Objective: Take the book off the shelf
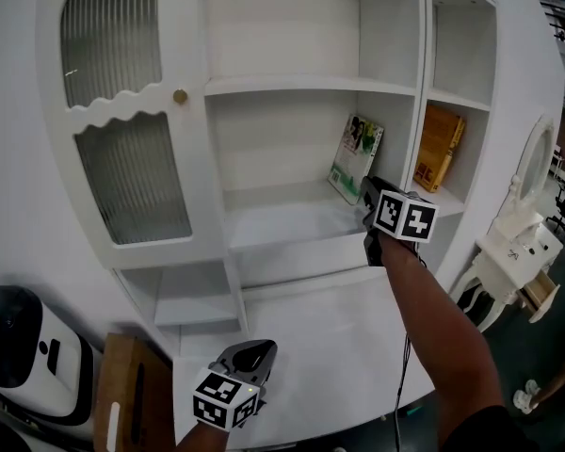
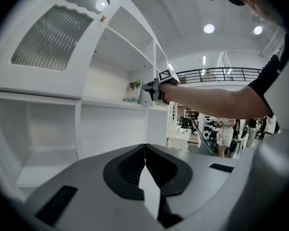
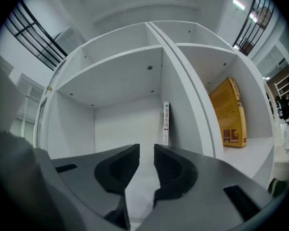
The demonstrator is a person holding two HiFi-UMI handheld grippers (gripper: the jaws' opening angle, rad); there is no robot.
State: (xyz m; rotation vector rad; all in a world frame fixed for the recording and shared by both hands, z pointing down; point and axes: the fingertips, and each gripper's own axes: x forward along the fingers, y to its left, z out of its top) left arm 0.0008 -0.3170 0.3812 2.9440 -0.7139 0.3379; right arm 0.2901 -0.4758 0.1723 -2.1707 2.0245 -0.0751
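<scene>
Figure: head view, with the left gripper view and the right gripper view.
Shelf unit (image 1: pixel 311 85): white, with open compartments; a ribbed-glass door (image 1: pixel 122 172) closes its 9 o'clock side.
Book (image 1: pixel 356 156): green and white, in the middle compartment, on the shelf board below the upper one, at the right end against the vertical divider (image 1: pixel 411 92).
Book, long axis: close to vertical. It stands on its bottom edge with its top tipped toward 1 o'clock, resting on the divider.
Book, facing: in the head view the cover turns toward 9 o'clock, into the compartment. In the right gripper view the narrow spine (image 3: pixel 166 123) points out at the camera, its print running top to bottom.
Yellow book (image 1: pixel 440 147): one compartment toward 3 o'clock, past the divider. It is also upright and leans.
Right gripper (image 1: pixel 366 192): held at the front lip of the book's shelf, with the book at about 11 o'clock of it and apart from it.
Right claw (image 3: pixel 147 150): spread a little, a narrow gap between the pads with nothing in it. The spine shows just above the gap, toward 1 o'clock.
Left gripper (image 1: pixel 262 349): low at 6 o'clock of the head view, over the white counter (image 1: pixel 339 328), well apart from the book.
Left claw (image 2: pixel 145 148): pressed together at the tips, nothing pinched.
</scene>
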